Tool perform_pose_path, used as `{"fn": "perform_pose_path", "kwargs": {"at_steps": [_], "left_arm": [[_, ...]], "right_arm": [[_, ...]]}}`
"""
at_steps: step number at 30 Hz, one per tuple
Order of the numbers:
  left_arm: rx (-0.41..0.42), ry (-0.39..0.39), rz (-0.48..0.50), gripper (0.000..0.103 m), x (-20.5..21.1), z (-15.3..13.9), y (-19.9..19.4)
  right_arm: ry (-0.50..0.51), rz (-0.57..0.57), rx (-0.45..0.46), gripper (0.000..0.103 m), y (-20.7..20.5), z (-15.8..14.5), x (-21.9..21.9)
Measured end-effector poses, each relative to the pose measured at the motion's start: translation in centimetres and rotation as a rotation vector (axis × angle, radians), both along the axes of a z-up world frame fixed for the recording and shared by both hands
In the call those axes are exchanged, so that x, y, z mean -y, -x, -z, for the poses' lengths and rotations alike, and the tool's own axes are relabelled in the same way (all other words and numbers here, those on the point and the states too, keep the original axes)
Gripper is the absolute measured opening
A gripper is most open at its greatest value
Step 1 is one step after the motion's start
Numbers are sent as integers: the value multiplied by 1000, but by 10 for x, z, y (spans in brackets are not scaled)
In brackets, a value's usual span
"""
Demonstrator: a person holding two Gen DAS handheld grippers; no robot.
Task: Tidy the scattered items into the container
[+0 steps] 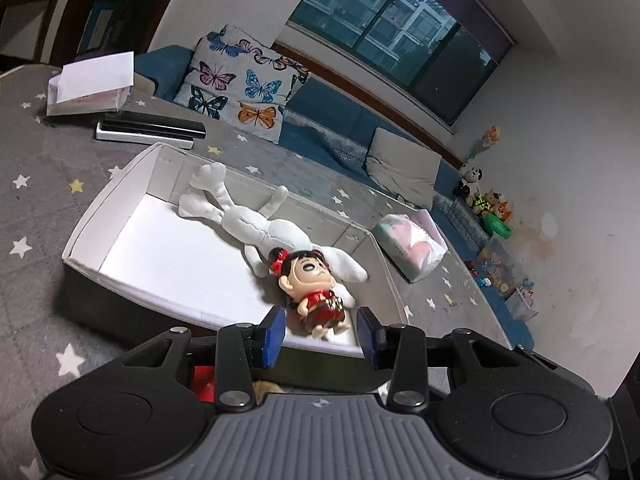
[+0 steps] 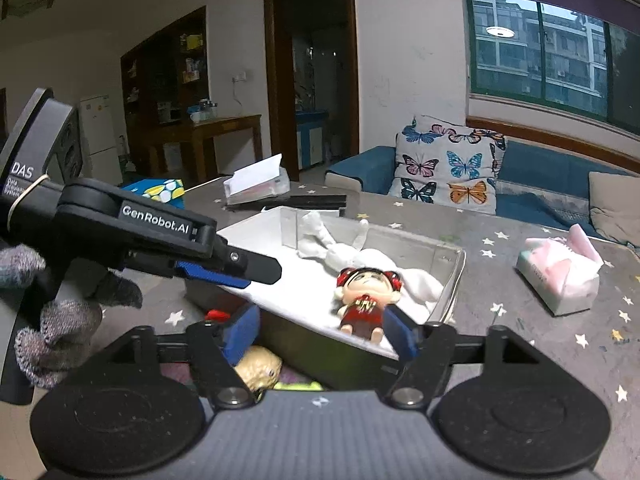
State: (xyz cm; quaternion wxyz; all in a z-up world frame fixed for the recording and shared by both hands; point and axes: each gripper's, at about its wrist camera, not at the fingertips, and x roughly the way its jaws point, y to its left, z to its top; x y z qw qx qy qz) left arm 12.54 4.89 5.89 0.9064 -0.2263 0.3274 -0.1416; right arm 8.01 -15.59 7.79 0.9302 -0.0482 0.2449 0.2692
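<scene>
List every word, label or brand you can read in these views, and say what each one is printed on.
"GenRobot.AI": on the arm of the left gripper, seen from the right wrist.
"DAS": on the left gripper's handle body; the small lines under it are too small to read.
Print on the tissue pack and the box with the white flap: too blurred to read.

Readable text, right wrist view only:

- "GenRobot.AI", white print on the black side arm of the left gripper [image 2: 256,274], which enters from the left of the picture.
- "DAS", white capitals on the dark handle body of the same gripper, at the far left edge. Below it are small lines; the first reads "Data", the rest is cut off and too small to make out.

Left wrist view: no legible text. The white box [image 1: 86,98] at the back of the table carries pinkish print along its side, too blurred to read.
</scene>
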Motion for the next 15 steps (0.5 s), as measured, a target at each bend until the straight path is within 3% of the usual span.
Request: {"fn": "perform_pose_path", "kwargs": {"at_steps": [7, 15], "left_arm": [[7, -43, 37, 42, 15, 7, 18], [-53, -42, 83, 42, 31, 27, 20]], "right_arm": [[20, -19, -27, 74, 24, 22, 2], [44, -7, -110, 73, 20, 57, -1]]}}
